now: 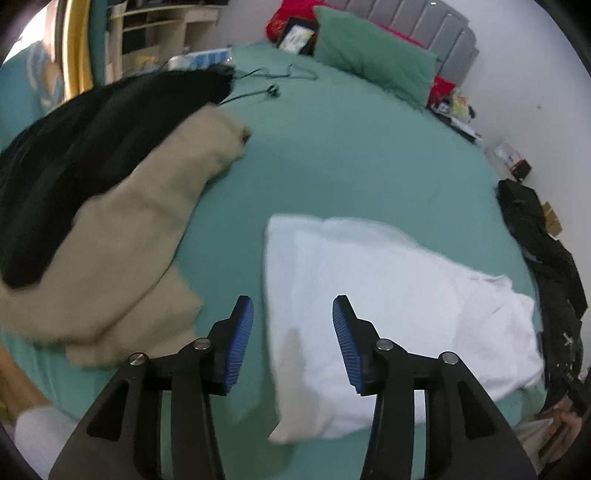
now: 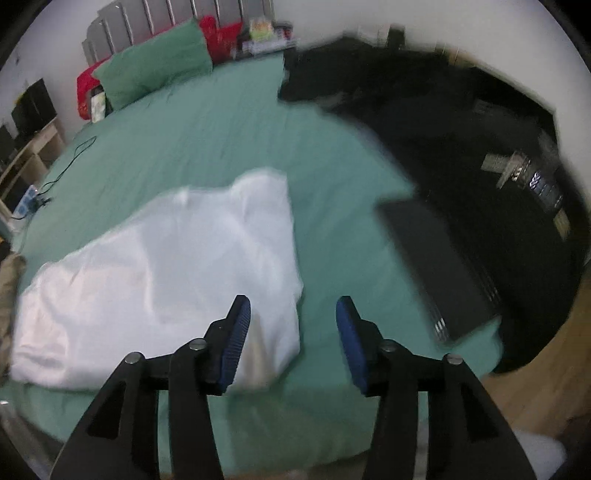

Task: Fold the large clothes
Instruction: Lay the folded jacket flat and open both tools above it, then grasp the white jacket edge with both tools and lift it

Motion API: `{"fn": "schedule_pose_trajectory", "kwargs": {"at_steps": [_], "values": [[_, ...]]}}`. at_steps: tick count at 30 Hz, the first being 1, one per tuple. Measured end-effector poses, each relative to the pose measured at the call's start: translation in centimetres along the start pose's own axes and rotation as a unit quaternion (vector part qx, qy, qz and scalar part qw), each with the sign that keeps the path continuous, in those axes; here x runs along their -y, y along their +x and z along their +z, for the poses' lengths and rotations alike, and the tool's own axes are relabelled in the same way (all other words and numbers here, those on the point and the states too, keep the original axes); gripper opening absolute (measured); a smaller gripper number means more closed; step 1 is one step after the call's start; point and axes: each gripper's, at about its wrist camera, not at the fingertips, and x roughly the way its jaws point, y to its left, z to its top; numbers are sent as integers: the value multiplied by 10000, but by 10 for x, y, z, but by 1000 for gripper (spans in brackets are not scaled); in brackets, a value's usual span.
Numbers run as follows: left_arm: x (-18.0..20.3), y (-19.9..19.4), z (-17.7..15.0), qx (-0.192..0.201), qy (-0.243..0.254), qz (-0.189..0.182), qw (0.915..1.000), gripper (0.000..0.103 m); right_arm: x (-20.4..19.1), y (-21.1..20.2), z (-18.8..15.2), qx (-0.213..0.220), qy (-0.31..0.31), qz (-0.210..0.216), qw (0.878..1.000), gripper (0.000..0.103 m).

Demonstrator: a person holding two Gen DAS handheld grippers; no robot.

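Observation:
A white garment lies partly folded on the green bed sheet; it also shows in the right wrist view. My left gripper is open and empty, held above the garment's left edge. My right gripper is open and empty, held above the garment's right edge and the bare sheet. Neither gripper touches the cloth.
A beige garment and a black garment lie piled at the left. Dark clothes with a folded dark piece lie at the right. A green pillow, a cable and a shelf are at the back.

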Motion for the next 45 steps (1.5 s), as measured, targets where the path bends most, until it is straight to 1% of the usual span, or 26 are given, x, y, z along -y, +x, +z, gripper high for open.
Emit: {"fn": "schedule_pose_trajectory", "kwargs": {"at_steps": [1, 2, 3, 5, 6, 8, 9, 11, 13, 14, 15, 17, 19, 21, 24, 29, 31, 35, 38, 40, 43, 45], "values": [[7, 4, 6, 12, 85, -43, 10000, 48, -1, -4, 3, 225, -16, -98, 9997, 51], [14, 8, 11, -1, 163, -60, 9998, 48, -4, -7, 7, 464, -36, -111, 9989, 57], [23, 16, 16, -45, 249, -75, 9997, 48, -9, -6, 11, 639, -68, 24, 9979, 61], [41, 32, 22, -172, 405, -165, 9989, 48, -24, 7, 21, 691, -156, 481, 9963, 61], [55, 44, 25, -270, 506, -233, 9981, 48, -36, 19, 29, 565, -251, 682, 9957, 61], [76, 64, 28, -465, 638, -398, 9961, 48, -55, 32, 37, 450, -473, 951, 9933, 61], [86, 73, 30, -530, 685, -447, 9952, 48, -70, 40, 45, 406, -646, 1145, 9905, 61], [103, 91, 33, -592, 785, -458, 9941, 48, -93, 53, 56, 287, -965, 1343, 9858, 61], [120, 109, 37, -723, 857, -546, 9922, 48, -115, 68, 66, 265, -1221, 1639, 9785, 61], [125, 116, 38, -801, 866, -584, 9913, 48, -125, 78, 68, 99, -1338, 1684, 9765, 61], [132, 124, 39, -883, 896, -595, 9903, 48, -139, 93, 71, -197, -1512, 1721, 9732, 61], [143, 139, 40, -1061, 1055, -548, 9872, 48, -163, 116, 72, -596, -1872, 1847, 9630, 61], [153, 154, 38, -1266, 1220, -522, 9830, 48, -179, 128, 72, -749, -2098, 1854, 9571, 61], [160, 166, 38, -1325, 1341, -414, 9812, 48, -191, 135, 71, -756, -2257, 1847, 9535, 61], [168, 174, 41, -1193, 1463, -298, 9816, 48, -201, 150, 74, -875, -2379, 1667, 9529, 61], [175, 182, 53, -982, 1307, -247, 9862, 48, -206, 157, 84, -936, -2340, 1580, 9547, 61], [176, 182, 59, -854, 1229, -262, 9884, 48, -204, 159, 88, -912, -2248, 1577, 9572, 61], [164, 172, 72, -672, 977, -305, 9925, 48, -198, 155, 96, -813, -1908, 1662, 9640, 61], [150, 150, 74, -437, 879, -319, 9947, 48, -189, 139, 96, -518, -1723, 1649, 9698, 61], [137, 132, 75, -289, 749, -402, 9960, 48, -176, 126, 94, -367, -1525, 1633, 9740, 61], [118, 102, 68, -49, 549, -525, 9971, 48, -156, 108, 88, -242, -1208, 1583, 9797, 61], [101, 82, 60, 36, 496, -478, 9976, 48, -145, 99, 82, -214, -1053, 1525, 9824, 61]]}}
